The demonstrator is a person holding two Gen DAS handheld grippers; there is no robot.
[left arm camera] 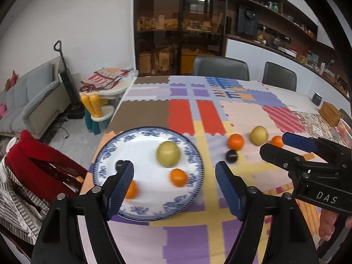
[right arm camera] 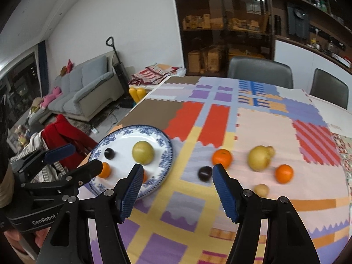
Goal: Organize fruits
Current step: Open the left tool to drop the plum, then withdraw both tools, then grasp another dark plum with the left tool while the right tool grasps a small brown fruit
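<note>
Evenly and brightly lit from overhead indoor lighting, reflected as a small bright rectangle in the glass cabinet (left arm camera: 179, 25). Soft, faint shadows under the fruit on the plate (left arm camera: 140, 142). Motion-blurred across the patterned surface (left arm camera: 211, 215) and fruit in both views, edges smeared. Sharper on the near blue fingers (right arm camera: 129, 194). Strongly bent by the fisheye: walls and shelves curved, dark vignette in the corners. Dim inside the cabinet, mild glare on the plate's white glaze.
</note>
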